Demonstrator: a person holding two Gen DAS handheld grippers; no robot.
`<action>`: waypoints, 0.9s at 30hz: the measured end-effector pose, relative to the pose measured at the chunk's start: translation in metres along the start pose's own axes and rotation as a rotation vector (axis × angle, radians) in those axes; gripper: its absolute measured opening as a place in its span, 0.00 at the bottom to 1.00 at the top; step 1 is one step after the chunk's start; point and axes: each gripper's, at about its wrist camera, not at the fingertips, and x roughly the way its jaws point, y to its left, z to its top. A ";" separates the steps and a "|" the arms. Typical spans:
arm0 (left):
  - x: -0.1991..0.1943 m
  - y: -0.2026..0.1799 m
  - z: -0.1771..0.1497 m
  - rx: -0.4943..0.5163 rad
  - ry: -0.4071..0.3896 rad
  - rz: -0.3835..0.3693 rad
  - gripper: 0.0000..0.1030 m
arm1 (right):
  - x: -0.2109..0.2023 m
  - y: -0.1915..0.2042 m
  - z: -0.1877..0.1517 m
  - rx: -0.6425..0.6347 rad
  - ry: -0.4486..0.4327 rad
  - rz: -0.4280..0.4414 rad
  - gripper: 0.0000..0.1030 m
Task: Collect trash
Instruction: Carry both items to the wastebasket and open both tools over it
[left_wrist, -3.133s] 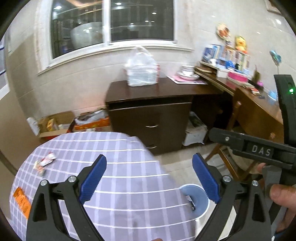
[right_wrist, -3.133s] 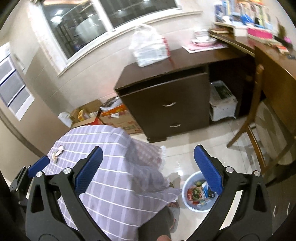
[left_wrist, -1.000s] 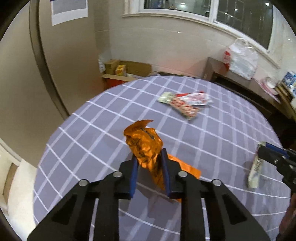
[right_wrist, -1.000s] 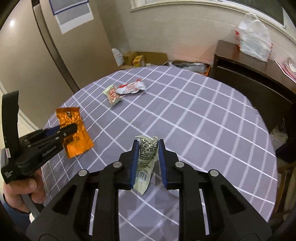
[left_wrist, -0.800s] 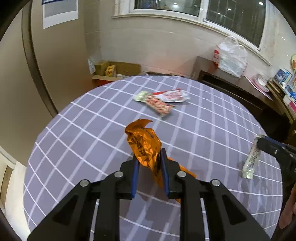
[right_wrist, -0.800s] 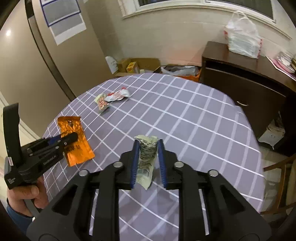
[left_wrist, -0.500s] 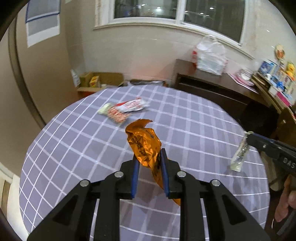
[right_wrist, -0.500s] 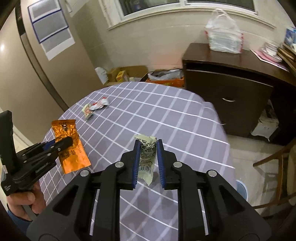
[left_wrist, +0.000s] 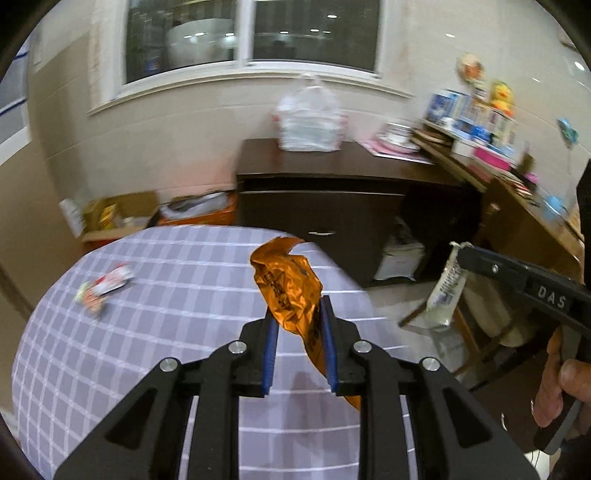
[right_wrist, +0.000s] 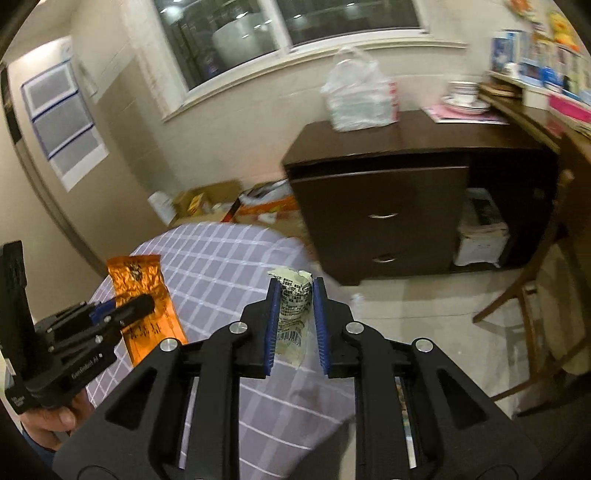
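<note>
My left gripper (left_wrist: 298, 325) is shut on a crumpled orange foil wrapper (left_wrist: 288, 284) and holds it above the round table with the purple checked cloth (left_wrist: 166, 295). It also shows at the left of the right wrist view (right_wrist: 144, 314). My right gripper (right_wrist: 295, 314) is shut on a pale printed wrapper (right_wrist: 293, 310) with a barcode, held past the table's right edge; the left wrist view shows it hanging at the right (left_wrist: 445, 291). Red and white wrappers (left_wrist: 105, 284) lie on the cloth at the far left.
A dark wooden cabinet (right_wrist: 380, 206) with a white plastic bag (right_wrist: 358, 96) on top stands behind the table. A wooden chair (right_wrist: 535, 302) and a cluttered desk (left_wrist: 517, 192) are at the right. Cardboard boxes (right_wrist: 207, 203) sit on the floor by the wall.
Both grippers have swung right with their wrappers, from over the table's middle toward its right edge. The cabinet and floor have come into view. Both grips are unchanged.
</note>
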 end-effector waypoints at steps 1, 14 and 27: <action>0.002 -0.012 0.001 0.017 0.001 -0.014 0.20 | -0.007 -0.012 0.001 0.015 -0.009 -0.018 0.18; 0.058 -0.148 -0.001 0.202 0.091 -0.173 0.20 | -0.038 -0.141 -0.020 0.194 -0.018 -0.184 0.18; 0.138 -0.214 -0.036 0.339 0.274 -0.194 0.21 | 0.007 -0.208 -0.057 0.303 0.102 -0.218 0.19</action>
